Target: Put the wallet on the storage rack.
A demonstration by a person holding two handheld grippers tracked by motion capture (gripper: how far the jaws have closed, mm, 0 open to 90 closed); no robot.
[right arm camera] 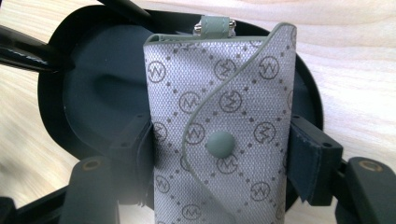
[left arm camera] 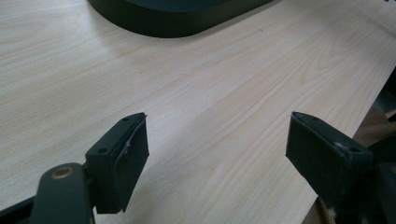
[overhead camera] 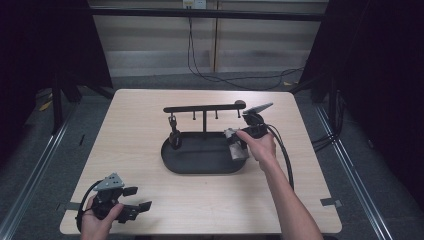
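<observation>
Grey patterned pouch (right arm camera: 219, 135) pinched between the jaws of the right gripper (overhead camera: 240, 141), over the right end of the black tray (overhead camera: 200, 162), left gripper (overhead camera: 134, 200) spread wide, near the table's (overhead camera: 140, 130) front left corner

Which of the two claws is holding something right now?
The right claw, over the black oval tray: its jaws clamp the grey patterned fabric key pouch with a snap button. The left claw stands open above bare wooden table.
</observation>
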